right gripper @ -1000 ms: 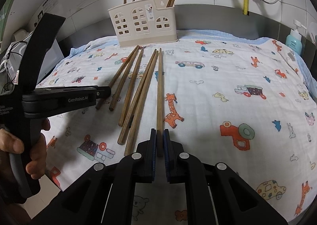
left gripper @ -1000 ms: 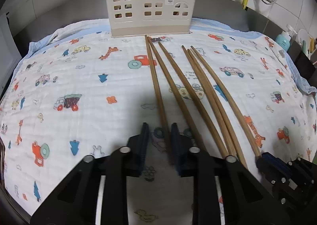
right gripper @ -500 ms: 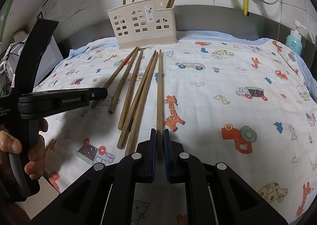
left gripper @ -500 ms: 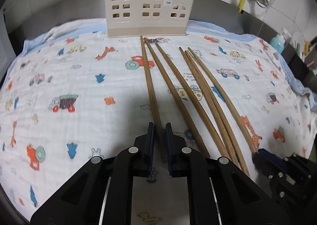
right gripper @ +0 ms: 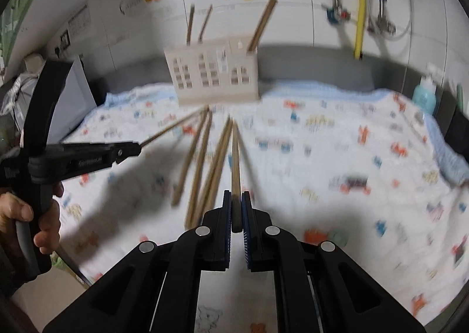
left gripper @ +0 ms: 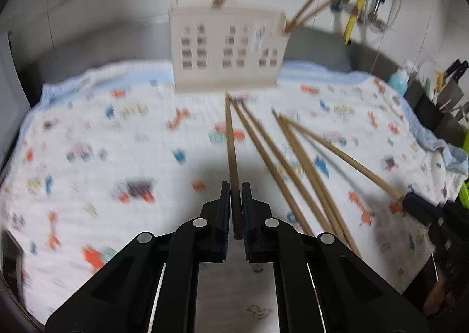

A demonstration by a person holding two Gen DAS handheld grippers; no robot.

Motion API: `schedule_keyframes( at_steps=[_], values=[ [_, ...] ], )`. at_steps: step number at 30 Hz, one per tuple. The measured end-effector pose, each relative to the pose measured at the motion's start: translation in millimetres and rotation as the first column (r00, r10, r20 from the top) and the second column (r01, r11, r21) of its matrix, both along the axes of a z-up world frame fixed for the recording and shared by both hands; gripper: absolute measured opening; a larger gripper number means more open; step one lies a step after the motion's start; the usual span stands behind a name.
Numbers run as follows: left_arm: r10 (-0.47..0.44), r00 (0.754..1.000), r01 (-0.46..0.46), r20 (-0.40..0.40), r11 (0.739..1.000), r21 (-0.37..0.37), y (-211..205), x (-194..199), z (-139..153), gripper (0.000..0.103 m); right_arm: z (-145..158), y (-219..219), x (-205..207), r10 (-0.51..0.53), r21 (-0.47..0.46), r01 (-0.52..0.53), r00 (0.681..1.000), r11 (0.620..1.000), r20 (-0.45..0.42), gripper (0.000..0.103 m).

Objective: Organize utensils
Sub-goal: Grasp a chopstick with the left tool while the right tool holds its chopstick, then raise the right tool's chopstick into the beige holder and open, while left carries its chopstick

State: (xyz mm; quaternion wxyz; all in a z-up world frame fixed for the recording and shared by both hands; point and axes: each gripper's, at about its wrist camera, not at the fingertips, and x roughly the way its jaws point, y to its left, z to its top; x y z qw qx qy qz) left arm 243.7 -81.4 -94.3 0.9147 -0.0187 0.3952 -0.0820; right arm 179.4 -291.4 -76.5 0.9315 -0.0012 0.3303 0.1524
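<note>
The cream utensil holder (left gripper: 227,48) stands upright at the far edge of the cartoon-print cloth (left gripper: 96,133), against the grey backsplash, and everything else sits in front of it. A few chopsticks already stick up out of its top compartments.

The left gripper (left gripper: 236,209) has just been closing, and its jaws now pinch the near end of one wooden chopstick (left gripper: 230,142), whose far tip points straight at the holder's base. The right gripper (right gripper: 236,209) is pressed together on the near end of another chopstick (right gripper: 235,157), which also aims toward the holder. Both pictures are blurred, so I cannot tell how far either held stick is clear of the cloth.

Between the two held sticks, four loose chopsticks (left gripper: 293,162) lie on the cloth, fanned out, their far tips gathered near the front of the holder and their near ends spread toward the grippers.

A hand (right gripper: 32,215) wraps the left gripper's handle, well off to the holder's left in the right wrist view. A blue soap bottle (right gripper: 424,95) stands beyond the cloth's edge, to the right of the holder.
</note>
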Motion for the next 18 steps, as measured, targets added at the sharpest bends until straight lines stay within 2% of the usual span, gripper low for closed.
schedule_keyframes(
  at_steps=[7,14,18],
  values=[
    [-0.044,0.990,0.045,0.133,0.999,-0.008,12.3,12.0,57.0,0.006,68.8,4.0,37.4,0.030,0.002,-0.030,0.993,1.000,0.119,0.007],
    [-0.083,0.974,0.080,0.211,0.997,0.022,11.2,32.9,92.4,0.006,123.2,16.1,91.0,0.076,-0.008,-0.076,0.988,0.997,0.136,0.007],
    [-0.097,0.972,0.093,0.214,0.995,0.026,12.8,46.4,101.2,0.006,148.0,23.0,113.5,0.092,-0.021,-0.090,0.986,0.996,0.138,0.007]
  ],
)
